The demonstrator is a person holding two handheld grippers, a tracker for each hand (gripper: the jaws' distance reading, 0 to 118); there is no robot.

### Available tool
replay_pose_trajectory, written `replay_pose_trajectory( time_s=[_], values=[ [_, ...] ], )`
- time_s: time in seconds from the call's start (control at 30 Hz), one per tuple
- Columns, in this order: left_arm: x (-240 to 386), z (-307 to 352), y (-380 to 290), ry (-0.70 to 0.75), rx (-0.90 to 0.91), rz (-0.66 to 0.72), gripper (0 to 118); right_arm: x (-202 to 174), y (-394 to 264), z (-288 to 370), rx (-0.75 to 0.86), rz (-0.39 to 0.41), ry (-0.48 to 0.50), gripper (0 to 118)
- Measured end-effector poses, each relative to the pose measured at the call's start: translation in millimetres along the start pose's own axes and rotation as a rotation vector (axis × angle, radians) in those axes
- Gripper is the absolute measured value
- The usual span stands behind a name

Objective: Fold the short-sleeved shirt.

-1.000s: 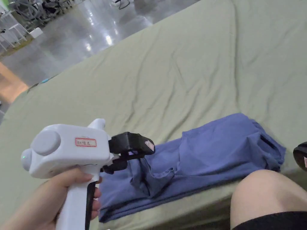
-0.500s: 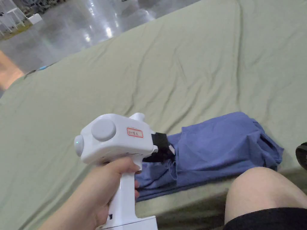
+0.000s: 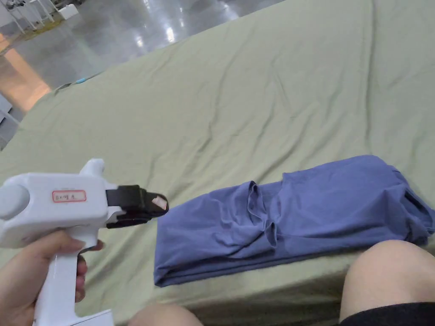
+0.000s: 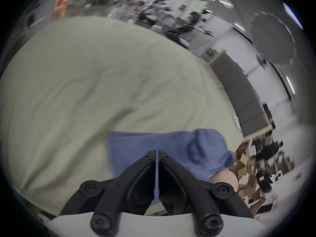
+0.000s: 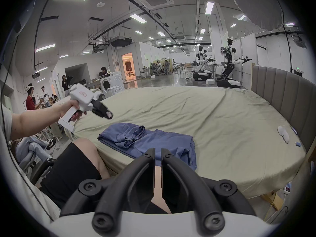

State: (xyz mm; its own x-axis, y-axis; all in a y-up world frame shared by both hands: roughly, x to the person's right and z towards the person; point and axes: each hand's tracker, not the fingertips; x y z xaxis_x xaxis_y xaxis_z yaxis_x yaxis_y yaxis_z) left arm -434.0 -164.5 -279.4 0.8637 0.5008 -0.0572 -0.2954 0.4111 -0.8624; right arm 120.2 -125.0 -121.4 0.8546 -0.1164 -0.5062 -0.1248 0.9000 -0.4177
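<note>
Tongs (image 3: pixel 159 206) clear of long, rumpled, folded blue shirt (image 3: pixel 289 216).

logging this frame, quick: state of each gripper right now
left gripper: jaws closed, holding nothing, off the shirt.
right gripper: jaws nearly closed, slim gap, holding nothing.

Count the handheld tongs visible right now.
2. Left tongs hover above the sheet just left of the folded blue shirt; right tongs sit over the person's knee, near the shirt's right end.
</note>
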Motion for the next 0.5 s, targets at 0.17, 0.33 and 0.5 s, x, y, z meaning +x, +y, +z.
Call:
replay_pose_trajectory(
  time_s=[0.17, 0.33, 0.5],
  values=[
    [-96.1, -15.3, -39.2, -0.225, 0.002, 0.3, 99, -3.5, 6.1, -11.5, -0.034, 0.019, 0.001, 9],
    [-89.5, -50.3, -47.7, -0.486, 0.056, 0.304, 103, -4.4, 12.1, -34.9, -0.087, 0.03, -0.004, 9],
    [-47.4, -86.4, -36.5, -0.427, -0.022, 0.111, 10, -12.4, 21.0, -53.7, -0.094, 0.035, -0.002, 9]
  ],
)
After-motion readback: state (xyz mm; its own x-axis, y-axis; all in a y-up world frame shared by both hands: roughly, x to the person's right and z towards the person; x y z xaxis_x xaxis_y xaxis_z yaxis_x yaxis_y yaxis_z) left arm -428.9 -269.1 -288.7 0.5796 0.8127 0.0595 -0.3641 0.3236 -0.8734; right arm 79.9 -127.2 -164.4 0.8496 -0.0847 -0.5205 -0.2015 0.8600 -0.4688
